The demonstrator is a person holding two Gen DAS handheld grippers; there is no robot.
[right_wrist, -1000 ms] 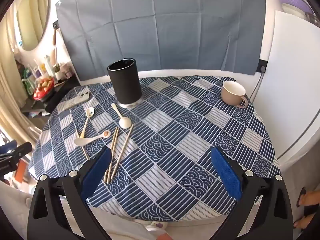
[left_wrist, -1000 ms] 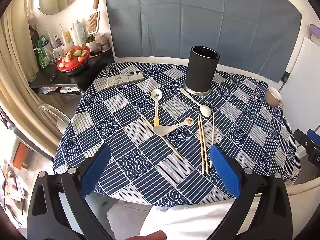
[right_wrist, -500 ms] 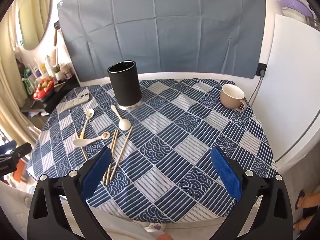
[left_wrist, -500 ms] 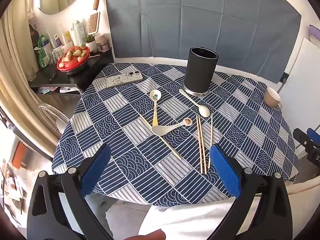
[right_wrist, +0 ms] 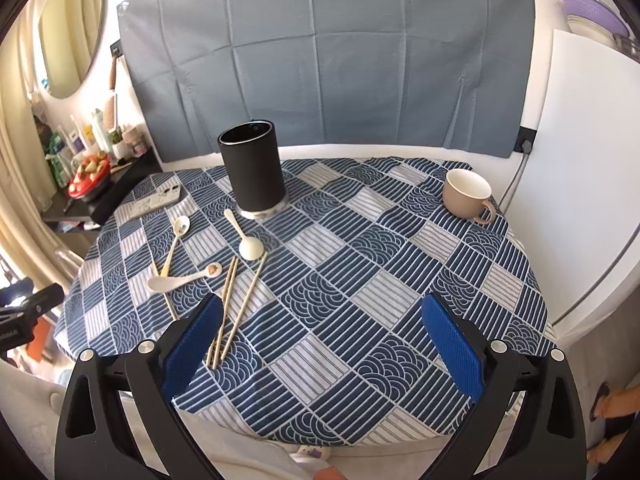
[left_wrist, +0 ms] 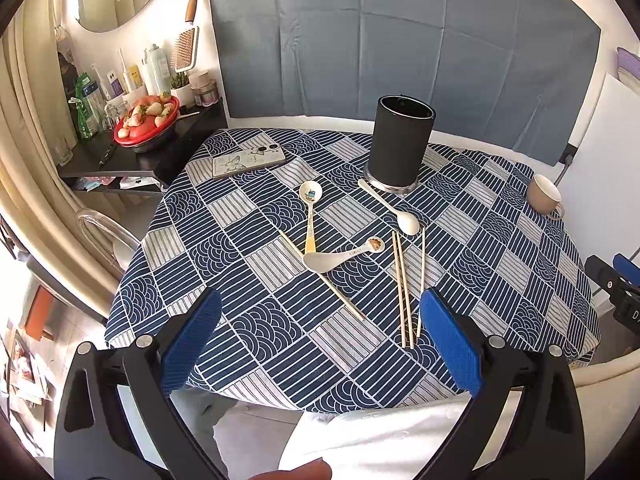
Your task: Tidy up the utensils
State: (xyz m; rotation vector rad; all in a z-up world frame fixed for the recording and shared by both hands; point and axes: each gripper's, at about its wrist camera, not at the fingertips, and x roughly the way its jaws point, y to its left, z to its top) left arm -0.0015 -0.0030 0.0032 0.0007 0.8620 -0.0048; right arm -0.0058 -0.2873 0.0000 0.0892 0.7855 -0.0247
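Observation:
A black cylindrical holder stands upright at the back of the round table. In front of it lie a white spoon, a yellow-handled spoon and a white soup spoon. Beside them rest a pair of chopsticks, a third single chopstick and one more chopstick lying slantwise. My left gripper hangs open above the near table edge. My right gripper is open too, holding nothing.
A phone lies at the back left and a beige mug at the back right. A side shelf with a red bowl of strawberries and bottles stands left of the table. A white panel borders the right.
Both grippers have drifted slightly back and up from the table, so the tabletop sits a little higher in each view. Nothing on the table has moved.

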